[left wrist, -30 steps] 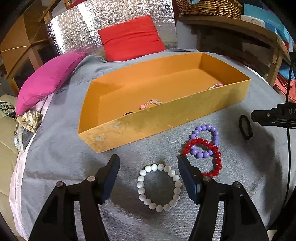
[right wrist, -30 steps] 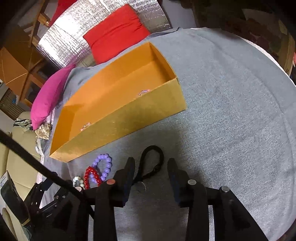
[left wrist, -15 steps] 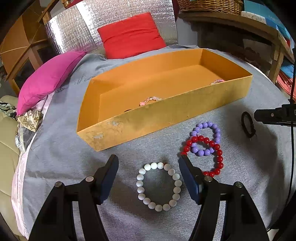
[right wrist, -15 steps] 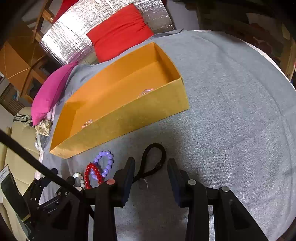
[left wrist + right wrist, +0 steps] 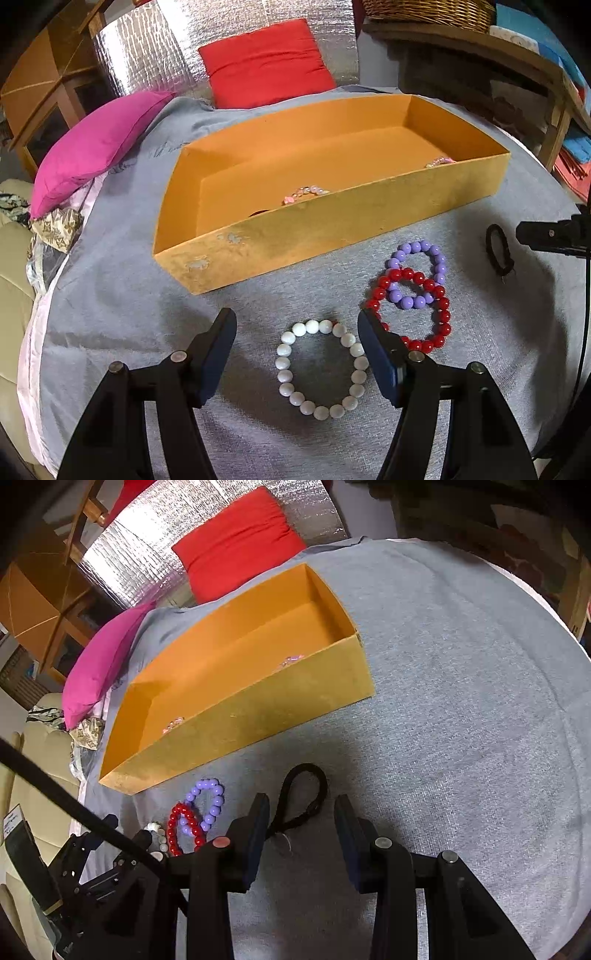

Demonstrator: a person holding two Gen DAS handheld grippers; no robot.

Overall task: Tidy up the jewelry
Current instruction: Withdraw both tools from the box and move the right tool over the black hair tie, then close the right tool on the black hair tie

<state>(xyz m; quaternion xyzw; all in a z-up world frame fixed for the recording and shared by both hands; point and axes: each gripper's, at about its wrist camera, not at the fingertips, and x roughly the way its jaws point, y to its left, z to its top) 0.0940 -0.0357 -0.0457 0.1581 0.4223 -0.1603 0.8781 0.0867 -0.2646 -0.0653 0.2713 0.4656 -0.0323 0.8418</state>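
An orange box (image 5: 332,225) sits on the grey cloth; two pinkish bracelets (image 5: 304,194) lie inside it. My left gripper (image 5: 295,332) is open, its fingers either side of a white bead bracelet (image 5: 286,376) on the cloth. A red bracelet (image 5: 439,295) overlaps a purple one (image 5: 439,258) to the right. My right gripper (image 5: 301,812) is open around a black loop bracelet (image 5: 321,790), which also shows in the left wrist view (image 5: 493,251). The box (image 5: 258,709) lies beyond it.
A pink cushion (image 5: 92,147) and a red cushion (image 5: 266,70) lie behind the box. A wicker basket (image 5: 428,11) stands on a wooden shelf at the back right. The cloth's round edge (image 5: 554,616) curves on the right.
Both grippers have pulled back slightly, so the box and bracelets sit a little farther up in each view. Nothing was grasped or moved.
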